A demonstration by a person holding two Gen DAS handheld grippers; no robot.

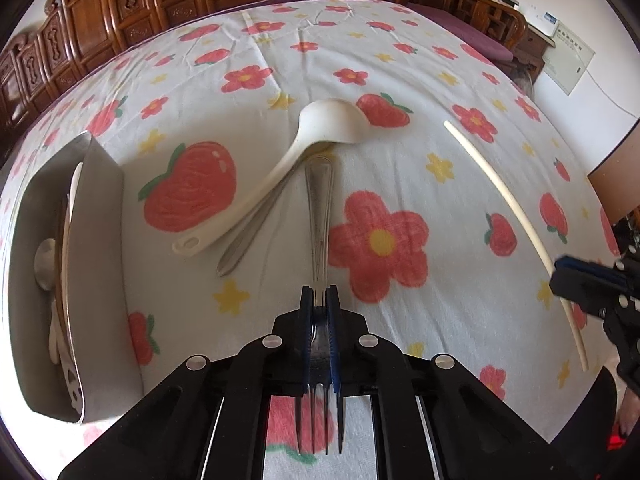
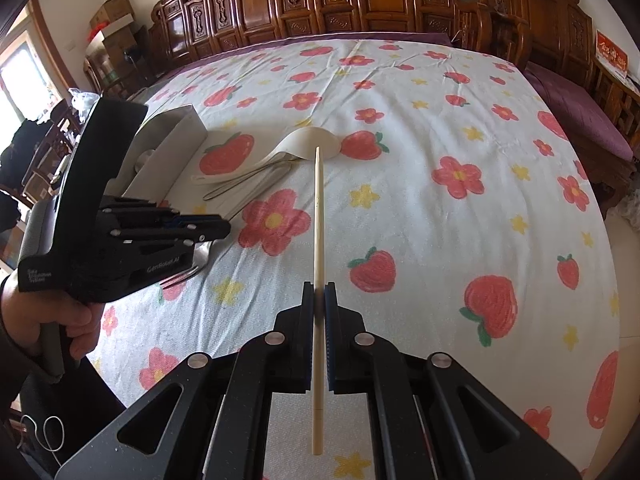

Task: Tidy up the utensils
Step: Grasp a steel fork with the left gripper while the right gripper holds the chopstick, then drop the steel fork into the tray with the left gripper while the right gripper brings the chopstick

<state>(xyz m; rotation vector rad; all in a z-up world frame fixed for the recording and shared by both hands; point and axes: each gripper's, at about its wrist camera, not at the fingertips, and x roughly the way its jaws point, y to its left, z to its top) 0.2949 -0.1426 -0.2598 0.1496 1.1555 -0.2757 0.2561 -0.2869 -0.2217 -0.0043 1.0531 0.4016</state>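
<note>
Fork (image 1: pixel 319 216) neck hidden between tongs; tray (image 1: pixel 100 208) contents partly hidden behind its wall.

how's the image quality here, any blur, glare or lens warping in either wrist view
Left wrist view: strong fisheye bulge, dark vignette at the corners; the chopstick looks curved; the fork is sharp, with mild sheen on the metal holder. Right wrist view: same warping, blown-out window at far left; the chopstick is smeared dark where the right gripper pinches it.

Flowered tablecloth (image 1: pixel 400 80): ladle (image 1: pixel 280 160), metal tray (image 1: pixel 100 240).
</note>
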